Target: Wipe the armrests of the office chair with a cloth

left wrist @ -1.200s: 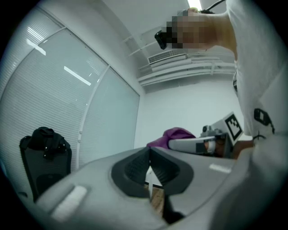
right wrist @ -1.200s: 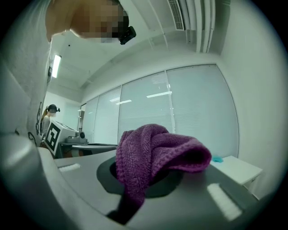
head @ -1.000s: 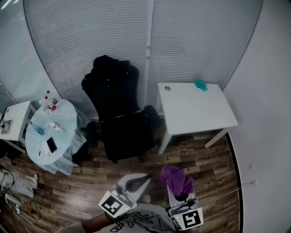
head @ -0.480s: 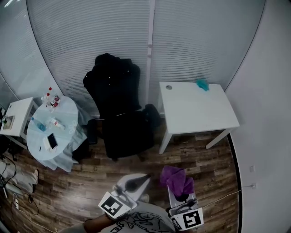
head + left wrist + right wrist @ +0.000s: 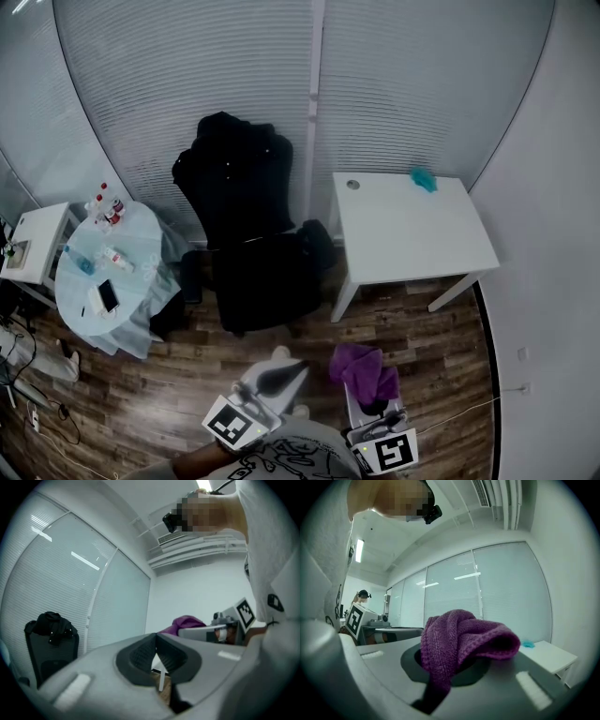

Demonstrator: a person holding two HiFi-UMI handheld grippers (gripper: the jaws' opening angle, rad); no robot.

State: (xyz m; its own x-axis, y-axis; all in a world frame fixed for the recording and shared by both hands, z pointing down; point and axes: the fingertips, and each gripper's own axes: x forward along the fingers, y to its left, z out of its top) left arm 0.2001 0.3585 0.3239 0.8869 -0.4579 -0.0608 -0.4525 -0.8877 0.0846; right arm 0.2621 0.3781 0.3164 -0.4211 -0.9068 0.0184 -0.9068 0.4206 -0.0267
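A black office chair (image 5: 246,234) stands by the window blinds with a dark garment over its backrest; the chair (image 5: 50,644) shows again at the left of the left gripper view. Its armrests (image 5: 316,241) are dark and hard to make out. My right gripper (image 5: 367,389) is shut on a purple cloth (image 5: 361,367), which bulges from the jaws in the right gripper view as a bunched purple cloth (image 5: 461,637). My left gripper (image 5: 279,375) is shut with nothing in it. Both grippers are held low, well short of the chair.
A white desk (image 5: 408,230) with a small teal object (image 5: 423,178) stands right of the chair. A round table (image 5: 108,272) with bottles and a phone (image 5: 108,297) is to the left, beside a small white stand (image 5: 28,246). Wood floor (image 5: 187,366) lies between me and the chair.
The view has shifted slightly; chair and desk sit a little further right in the frame. Both grippers hold the same pose, cloth still gripped.
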